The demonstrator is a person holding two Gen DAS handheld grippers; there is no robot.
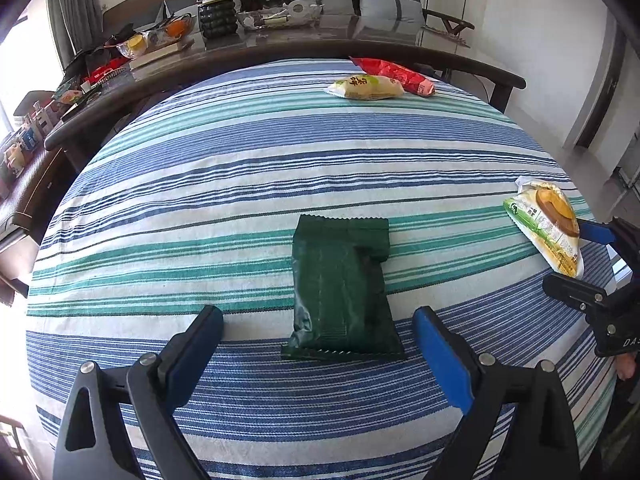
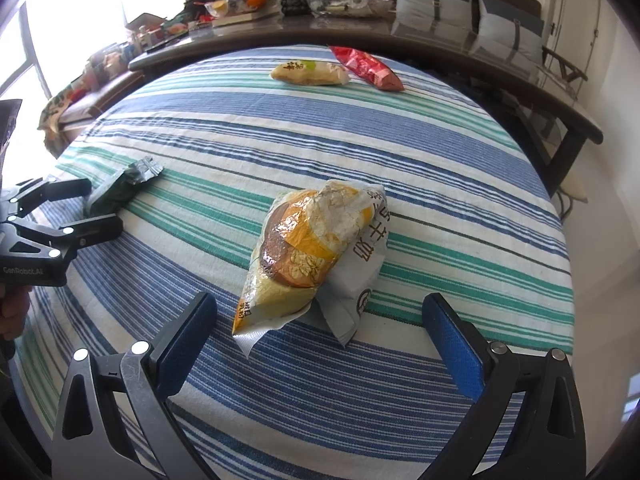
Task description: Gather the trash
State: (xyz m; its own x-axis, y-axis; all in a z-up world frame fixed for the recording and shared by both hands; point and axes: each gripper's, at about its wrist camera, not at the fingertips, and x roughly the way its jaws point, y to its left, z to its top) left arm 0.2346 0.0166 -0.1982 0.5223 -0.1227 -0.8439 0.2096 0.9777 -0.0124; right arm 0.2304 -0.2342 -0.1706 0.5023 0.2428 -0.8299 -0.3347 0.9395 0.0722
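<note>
Left wrist: flat, crinkle-edged dark green packet.

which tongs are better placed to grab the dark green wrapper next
Left. The dark green wrapper lies straight ahead between the open left tongs. The right tongs are open around the yellow wrapper.

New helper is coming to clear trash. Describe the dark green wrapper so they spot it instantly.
On the striped tablecloth, look at the near side, directly ahead of the open left gripper. The dark green wrapper lies flat there. It is the only plain, dark packet; the others are yellow or red.
</note>
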